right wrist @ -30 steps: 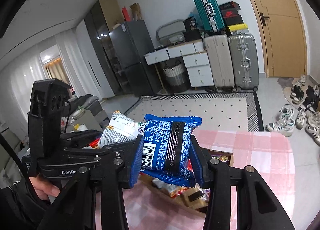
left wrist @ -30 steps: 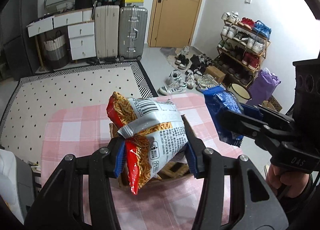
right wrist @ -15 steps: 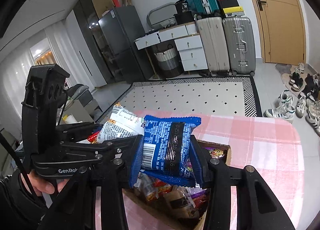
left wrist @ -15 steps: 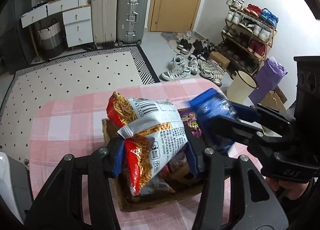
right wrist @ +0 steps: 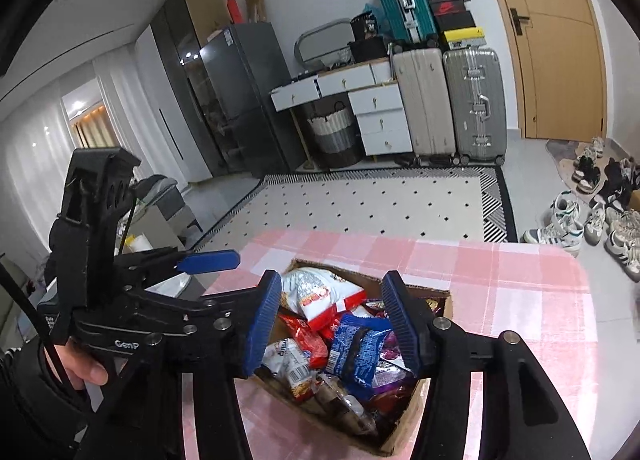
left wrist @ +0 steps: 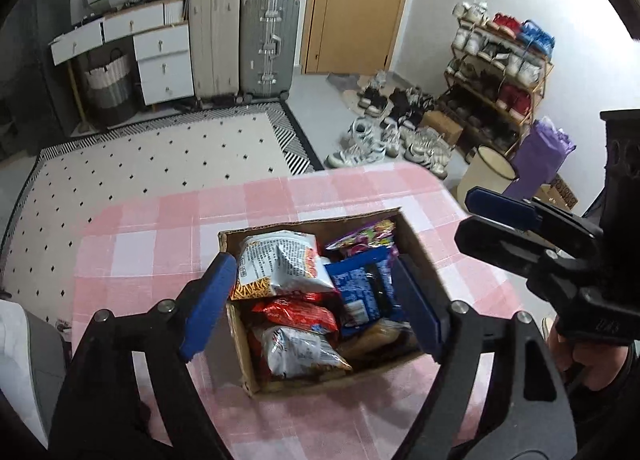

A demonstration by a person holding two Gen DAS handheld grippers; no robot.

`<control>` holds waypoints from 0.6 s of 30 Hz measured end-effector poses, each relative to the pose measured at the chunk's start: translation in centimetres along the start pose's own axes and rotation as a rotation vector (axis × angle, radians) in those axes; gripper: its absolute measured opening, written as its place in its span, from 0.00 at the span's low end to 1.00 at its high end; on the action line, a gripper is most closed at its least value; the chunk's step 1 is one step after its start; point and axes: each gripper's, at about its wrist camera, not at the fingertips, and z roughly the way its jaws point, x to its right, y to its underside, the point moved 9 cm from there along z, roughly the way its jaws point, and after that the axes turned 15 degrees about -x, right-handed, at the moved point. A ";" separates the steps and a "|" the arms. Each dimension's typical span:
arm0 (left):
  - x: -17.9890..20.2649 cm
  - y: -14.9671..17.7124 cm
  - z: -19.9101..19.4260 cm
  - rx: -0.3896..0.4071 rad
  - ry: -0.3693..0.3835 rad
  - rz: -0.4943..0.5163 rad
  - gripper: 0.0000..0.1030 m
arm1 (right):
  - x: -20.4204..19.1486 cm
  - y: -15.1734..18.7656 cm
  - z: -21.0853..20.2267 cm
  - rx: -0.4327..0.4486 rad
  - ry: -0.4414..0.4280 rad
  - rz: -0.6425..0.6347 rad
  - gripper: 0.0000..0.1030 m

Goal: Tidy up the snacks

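A cardboard box (left wrist: 304, 226) full of snack packets stands on the pink checked table (left wrist: 160, 228). My left gripper (left wrist: 312, 300) hovers over it with its jaws opening and nothing pressed between the pads. Below it the white and orange snack bag (left wrist: 280, 264) lies loose in the box. My right gripper (right wrist: 332, 320) is also opening above the box (right wrist: 416, 288). The blue packet (right wrist: 356, 348) lies free on the pile beneath it, beside the white bag (right wrist: 320, 292). In the left wrist view the blue packet (left wrist: 360, 288) rests right of the white bag.
A red packet (left wrist: 296, 312) and a purple packet (left wrist: 360, 236) also fill the box. Beyond the table lie a dotted rug (left wrist: 160, 164), suitcases (left wrist: 268, 44), a shoe rack (left wrist: 500, 72) and shoes on the floor (left wrist: 384, 140). A hand (right wrist: 80, 364) holds the left gripper's handle.
Both grippers sank toward the box and opened. The white and orange bag dropped out of the left gripper and the blue packet out of the right; both now lie in the box.
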 end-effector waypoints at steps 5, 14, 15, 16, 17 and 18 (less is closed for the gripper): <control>1.6 1.9 -3.7 0.046 -0.047 0.050 0.76 | -1.6 0.9 -3.3 0.042 0.020 -0.024 0.71; 3.7 5.7 -10.7 0.133 -0.070 0.053 0.79 | -5.7 3.3 -8.6 0.107 0.030 -0.066 0.83; 4.0 6.2 -11.6 0.143 -0.076 0.055 0.80 | -6.3 3.7 -9.2 0.114 0.033 -0.075 0.83; 4.1 6.6 -12.2 0.151 -0.081 0.057 0.80 | -6.8 3.7 -9.5 0.117 0.034 -0.081 0.83; 4.3 6.9 -12.8 0.158 -0.084 0.057 0.80 | -7.4 4.0 -10.0 0.122 0.033 -0.089 0.84; 4.6 7.5 -13.8 0.172 -0.083 0.058 0.81 | -7.8 4.1 -10.5 0.128 0.036 -0.093 0.85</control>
